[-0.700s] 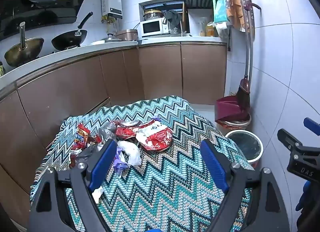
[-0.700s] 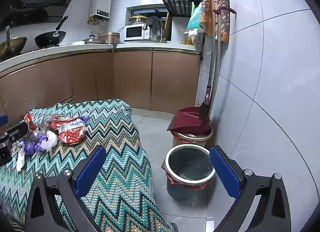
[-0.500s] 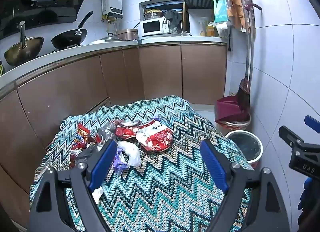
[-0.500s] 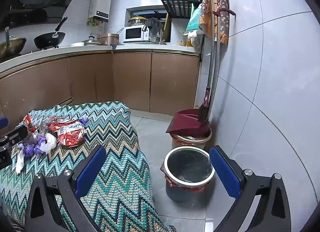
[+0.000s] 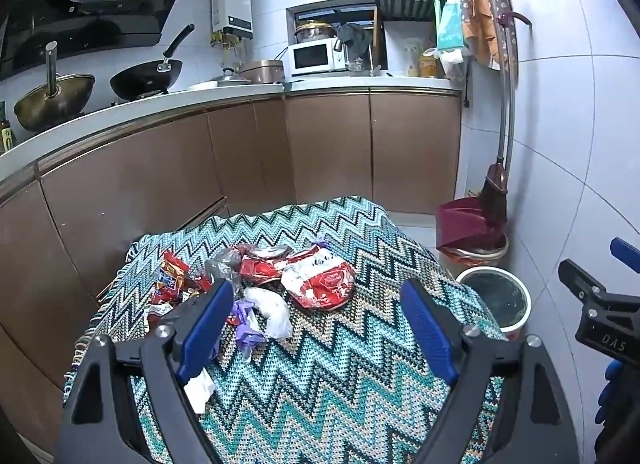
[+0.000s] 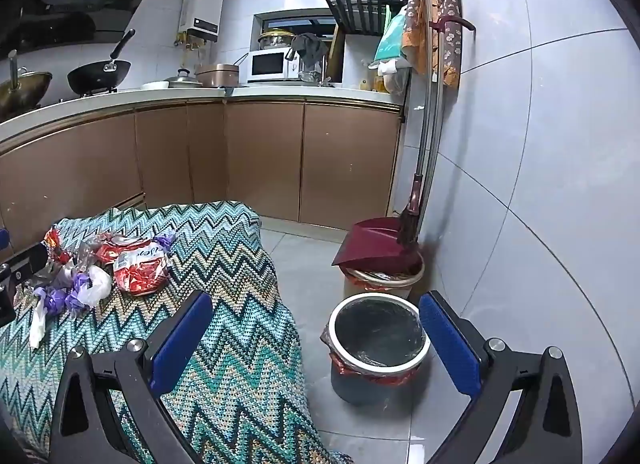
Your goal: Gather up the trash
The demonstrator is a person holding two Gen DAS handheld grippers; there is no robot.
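A pile of trash lies on the zigzag-patterned cloth (image 5: 320, 376) of a table: a crumpled red and white wrapper (image 5: 320, 284), a white plastic bag (image 5: 270, 308), purple wrappers (image 5: 246, 328) and a red snack packet (image 5: 172, 276). My left gripper (image 5: 316, 316) is open and empty above the cloth, just short of the pile. My right gripper (image 6: 316, 332) is open and empty over the table's right edge. A grey bin with a white rim (image 6: 378, 344) stands on the floor to the right; it also shows in the left wrist view (image 5: 496, 296). The pile shows in the right wrist view (image 6: 132, 268).
A second bin holding a red dustpan (image 6: 376, 248) and a broom (image 6: 412, 219) stands against the tiled wall. Brown kitchen cabinets (image 5: 320, 151) run behind the table, with woks and a microwave (image 5: 316, 55) on the counter. Grey floor tiles (image 6: 304, 264) lie between table and bins.
The right gripper has drifted slightly, so the bin sits a little lower and closer between its fingers. The left gripper has hardly moved.
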